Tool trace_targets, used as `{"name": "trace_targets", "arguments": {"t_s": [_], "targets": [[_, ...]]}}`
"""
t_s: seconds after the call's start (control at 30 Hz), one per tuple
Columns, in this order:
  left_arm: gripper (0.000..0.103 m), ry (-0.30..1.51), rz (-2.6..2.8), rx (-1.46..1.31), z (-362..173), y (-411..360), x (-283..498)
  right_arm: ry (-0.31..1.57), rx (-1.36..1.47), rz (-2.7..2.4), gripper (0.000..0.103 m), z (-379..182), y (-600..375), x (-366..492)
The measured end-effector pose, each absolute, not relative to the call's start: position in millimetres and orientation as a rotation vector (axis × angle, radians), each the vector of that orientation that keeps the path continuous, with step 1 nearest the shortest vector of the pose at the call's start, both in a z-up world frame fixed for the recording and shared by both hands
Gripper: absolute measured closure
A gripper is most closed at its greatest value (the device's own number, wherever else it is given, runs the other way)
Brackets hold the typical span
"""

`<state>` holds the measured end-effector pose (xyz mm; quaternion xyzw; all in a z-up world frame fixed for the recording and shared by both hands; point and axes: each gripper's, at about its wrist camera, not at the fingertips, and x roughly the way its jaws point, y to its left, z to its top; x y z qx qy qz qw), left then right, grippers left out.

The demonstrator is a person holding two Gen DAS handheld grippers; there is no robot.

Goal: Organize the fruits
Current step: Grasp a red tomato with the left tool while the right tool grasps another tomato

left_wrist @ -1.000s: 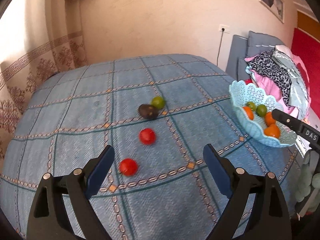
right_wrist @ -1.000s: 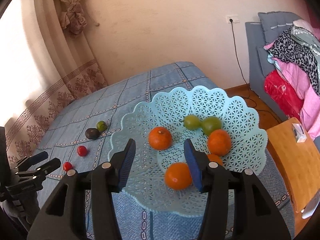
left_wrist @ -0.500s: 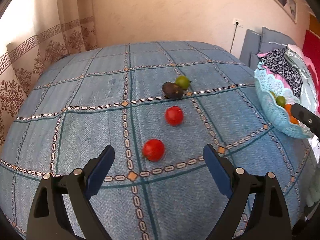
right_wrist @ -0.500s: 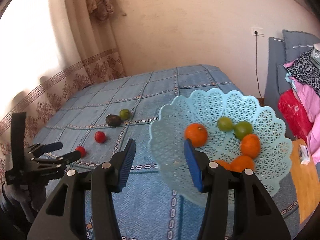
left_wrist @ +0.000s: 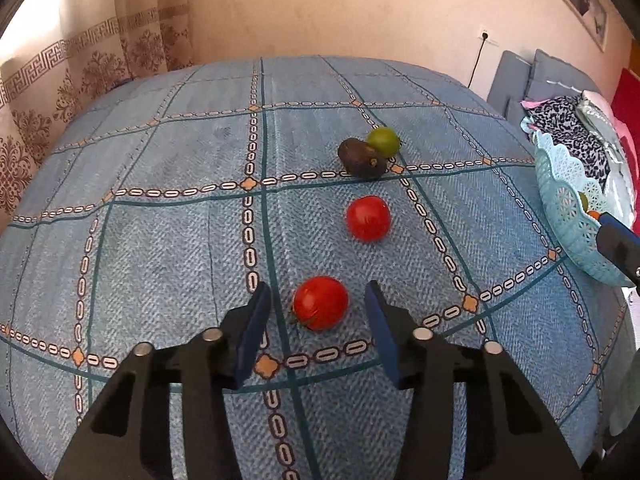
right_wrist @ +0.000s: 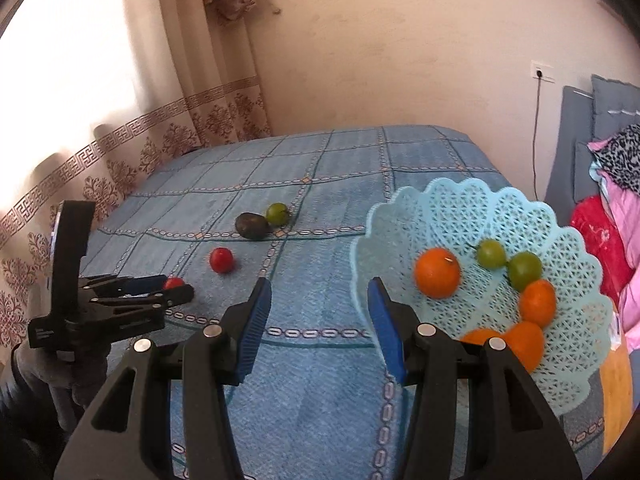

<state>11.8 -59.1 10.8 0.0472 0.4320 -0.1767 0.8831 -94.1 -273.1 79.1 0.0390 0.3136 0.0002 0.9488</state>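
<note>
Covering nearly everything, a blue checked bedspread (left_wrist: 168,240), bordered behind by a patterned curtain (right_wrist: 168,152) and a bare cream wall (right_wrist: 380,48).

At the bed's right edge, a pale blue lattice basket (right_wrist: 480,208), tipped toward the right wrist camera. Inside it: an orange (right_wrist: 437,273) at the left, two green fruits (right_wrist: 492,254) side by side touching, three more oranges (right_wrist: 538,304) curving down the right side, the lowest partly hidden behind the gripper.

Beyond the basket, a heap of pink and leopard-print clothes (right_wrist: 618,168) against grey cushions (right_wrist: 576,128).

Low in the left wrist view, the left gripper (left_wrist: 318,308), pointing steeply down at the bedspread, jaws closing with the near tomato (left_wrist: 320,302) between them; gaps visible on both sides, pads not pressing. From the right wrist camera, same gripper at far left, held by a gloved hand (right_wrist: 52,364), tomato peeking between the finger ends.

In the foreground of its own camera, the right gripper (right_wrist: 320,312), jaws partly apart and holding nothing, hovering over bare cloth with the right finger just beside the basket's rim.

Loose on the bedspread, further back: a second tomato (left_wrist: 368,218) alone, then a dark avocado (left_wrist: 362,157) touching a green fruit (left_wrist: 384,141) behind it.
</note>
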Motion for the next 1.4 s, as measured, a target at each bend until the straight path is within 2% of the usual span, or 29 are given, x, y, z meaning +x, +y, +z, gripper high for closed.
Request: {"name": "trace_targets", "arguments": {"t_s": [0.1, 0.27, 0.6, 0.93, 1.03, 1.13, 1.4], "targets": [[0.062, 0.903, -0.373, 0.094, 10, -59, 13, 0.640, 0.067, -0.002, 0.045, 80, -268, -86], [0.075, 0.902, -0.385, 0.076, 9, -55, 12, 0.617, 0.063, -0.046, 0.045, 84, -263, -79], [0.076, 0.858, -0.350, 0.040, 17, -41, 9, 0.589, 0.023, -0.032, 0.045, 87, -239, -61], [0.076, 0.819, -0.247, 0.003, 21, -18, 14, 0.752, 0.038, 0.147, 0.045, 56, -204, -7], [0.076, 0.820, -0.231, -0.018, 21, -11, 15, 0.807, 0.048, 0.177, 0.048, 45, -196, 10], [0.076, 0.831, -0.226, -0.038, 19, -7, 18, 0.838, 0.054, 0.195, 0.057, 37, -192, 21], [0.076, 0.839, -0.218, -0.049, 17, -5, 20, 0.880, 0.036, 0.217, 0.061, 24, -179, 46]]}}
